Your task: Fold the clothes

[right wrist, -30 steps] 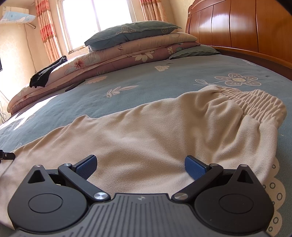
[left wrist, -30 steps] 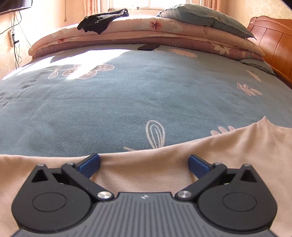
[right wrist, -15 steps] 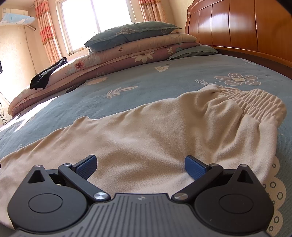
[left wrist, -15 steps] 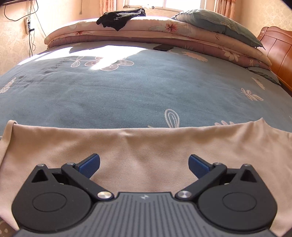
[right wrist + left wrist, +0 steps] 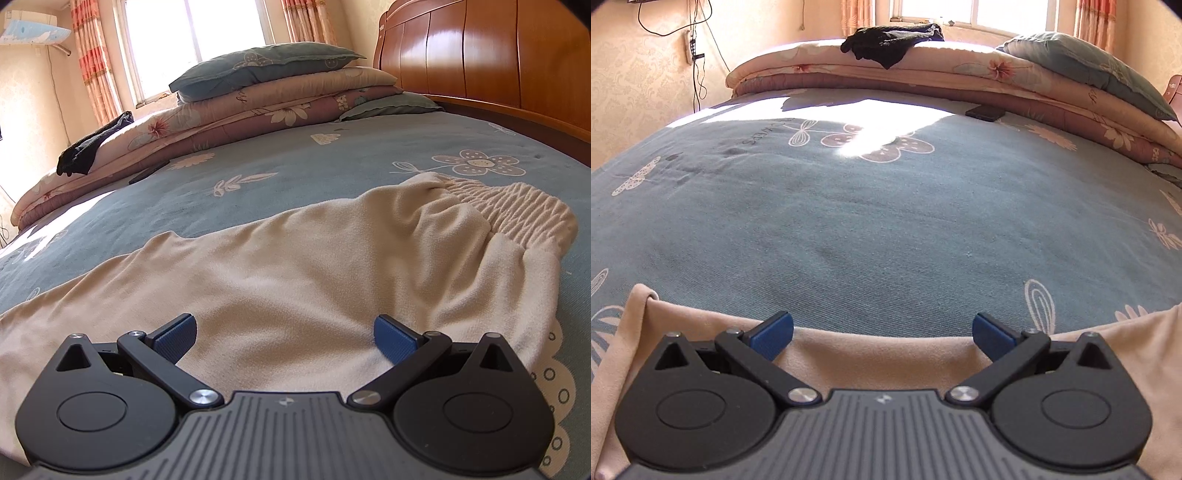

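A beige pair of trousers (image 5: 295,266) lies spread across the blue flowered bedsheet (image 5: 332,166), its gathered elastic waistband (image 5: 517,210) at the right. My right gripper (image 5: 282,334) hovers open over the upper part of the trousers, nothing between its blue pads. In the left wrist view the trouser leg (image 5: 879,354) runs along the bottom, with its end corner (image 5: 639,295) at the left. My left gripper (image 5: 882,330) is open over the leg's far edge, holding nothing.
Folded quilts (image 5: 960,77) and a blue pillow (image 5: 258,66) are stacked along the far side, with a black garment (image 5: 890,42) draped on top. A dark phone (image 5: 984,112) lies on the sheet. The wooden headboard (image 5: 480,55) rises at the right.
My left gripper has swung left along the trouser leg toward its end, bringing the leg's corner into view. The right gripper has barely moved. Both stay open.
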